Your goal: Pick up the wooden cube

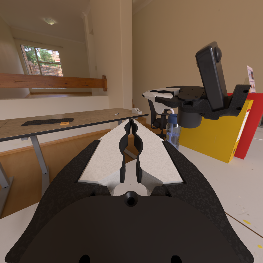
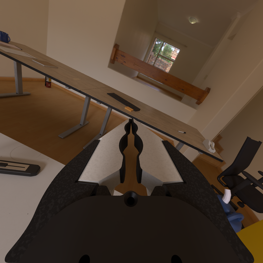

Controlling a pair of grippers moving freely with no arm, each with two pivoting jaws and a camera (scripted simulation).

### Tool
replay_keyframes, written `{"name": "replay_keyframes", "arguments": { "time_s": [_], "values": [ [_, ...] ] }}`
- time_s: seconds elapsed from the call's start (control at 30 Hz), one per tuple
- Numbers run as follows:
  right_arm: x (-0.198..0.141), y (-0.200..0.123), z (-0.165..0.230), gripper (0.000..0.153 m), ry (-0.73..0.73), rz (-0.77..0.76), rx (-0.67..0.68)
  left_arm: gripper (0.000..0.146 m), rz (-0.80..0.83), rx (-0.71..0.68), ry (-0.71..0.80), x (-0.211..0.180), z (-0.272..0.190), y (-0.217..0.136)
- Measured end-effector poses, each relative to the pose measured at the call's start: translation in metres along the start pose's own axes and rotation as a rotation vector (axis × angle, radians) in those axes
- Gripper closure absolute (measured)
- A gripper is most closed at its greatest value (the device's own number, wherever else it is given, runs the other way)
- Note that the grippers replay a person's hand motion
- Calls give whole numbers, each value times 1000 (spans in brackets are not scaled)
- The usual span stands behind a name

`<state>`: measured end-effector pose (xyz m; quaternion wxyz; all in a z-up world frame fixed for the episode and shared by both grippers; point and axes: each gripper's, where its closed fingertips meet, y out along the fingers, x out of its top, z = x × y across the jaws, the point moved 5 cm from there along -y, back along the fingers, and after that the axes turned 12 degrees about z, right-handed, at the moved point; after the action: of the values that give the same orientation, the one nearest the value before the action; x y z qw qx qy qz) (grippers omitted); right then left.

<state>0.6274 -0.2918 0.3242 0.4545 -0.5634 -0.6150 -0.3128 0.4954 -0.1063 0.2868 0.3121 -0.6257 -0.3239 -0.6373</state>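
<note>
Left claw [image 1: 131, 120] and right claw [image 2: 131, 120] both closed, empty, above the white table [image 1: 213, 185]

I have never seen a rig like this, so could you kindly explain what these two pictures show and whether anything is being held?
Each picture comes from a camera riding on a two-finger gripper, looking forward along its fingers. In the left wrist view, the left gripper is shut and empty; the right gripper shows farther off, above a water bottle and a yellow binder on the white table. In its own tilted view the right gripper is also shut on nothing. Across the room stands a desk with a keyboard. No wooden cube is in sight.
</note>
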Motion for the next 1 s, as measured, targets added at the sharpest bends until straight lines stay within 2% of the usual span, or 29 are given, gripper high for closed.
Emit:
{"name": "replay_keyframes", "arguments": {
  "time_s": [0.17,0.83,1.0],
  "values": [
    [-9,-8,-11,153,6,8,-8,146,-7,-39,-48,-2,-2,2],
    [-7,-29,-12,153,0,-37,7,146,23,-60,-32,-7,-12,8],
    [-6,-49,-14,152,51,-72,18,146,20,-65,-38,-7,-12,7]
  ]
}}
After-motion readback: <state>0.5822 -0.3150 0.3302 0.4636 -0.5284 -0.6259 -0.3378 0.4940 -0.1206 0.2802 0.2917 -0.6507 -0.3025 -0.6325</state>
